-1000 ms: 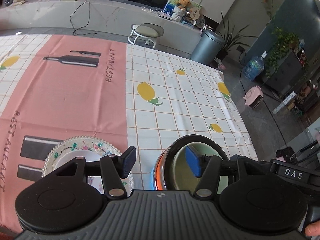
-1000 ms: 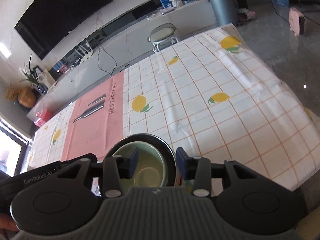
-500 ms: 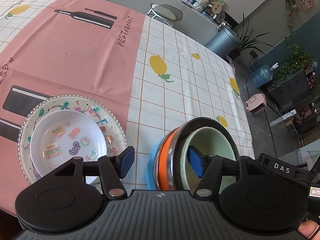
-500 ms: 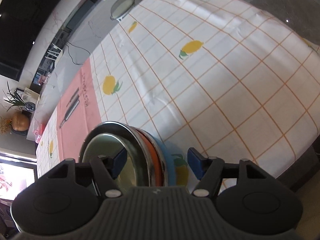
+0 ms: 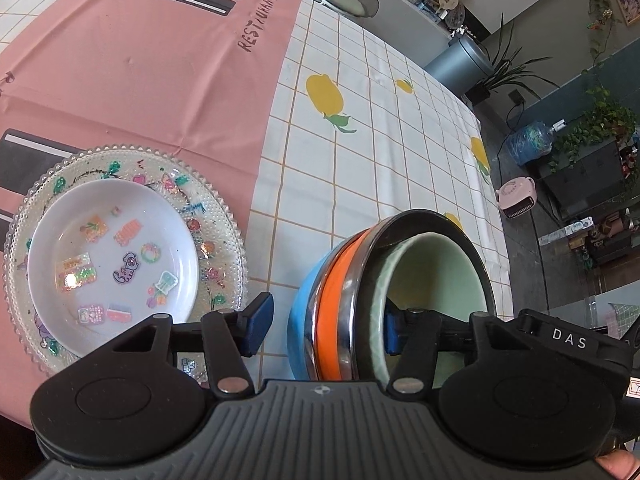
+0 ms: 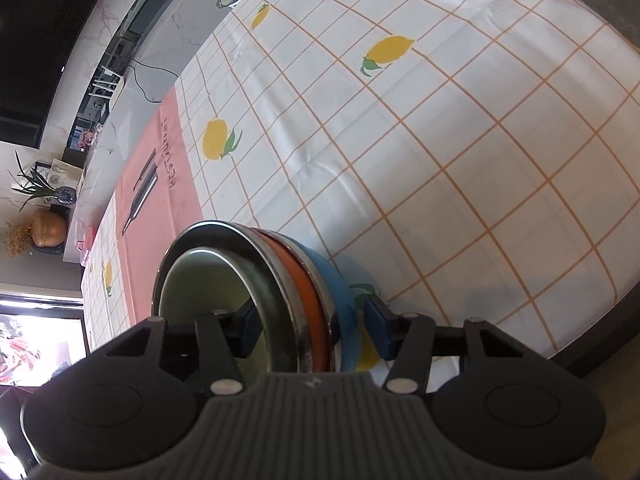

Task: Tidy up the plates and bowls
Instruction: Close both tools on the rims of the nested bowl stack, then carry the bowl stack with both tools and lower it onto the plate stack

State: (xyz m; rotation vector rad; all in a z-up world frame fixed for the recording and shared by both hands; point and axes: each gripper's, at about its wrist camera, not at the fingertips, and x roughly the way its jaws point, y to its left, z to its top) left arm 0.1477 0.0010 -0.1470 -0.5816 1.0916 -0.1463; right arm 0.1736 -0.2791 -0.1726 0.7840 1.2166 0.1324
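Both grippers sit astride one nested stack of bowls (image 5: 400,292) — blue outside, then orange, a steel one, pale green innermost — standing on the lemon-print tablecloth (image 5: 360,152) at the near right of the counter. The left gripper (image 5: 324,326) has its jaws closing over the stack's left wall, one blue pad inside the green bowl, the other outside and clear of the blue shell. The right gripper (image 6: 312,330) mirrors it on the right wall, jaws closing too, outer pad not yet touching.

The risk, as I read it: four loose bowls pinched unevenly could shift, tip, or slide apart, and the stack stands close to the counter's near edge.

Left of it sits the sticker-decorated white dish (image 5: 114,252) on a beaded clear glass plate (image 5: 224,216).

Legible writing: "RESTAURANT" on the pink panel (image 5: 160,64), "DAS" on a label (image 5: 568,340).
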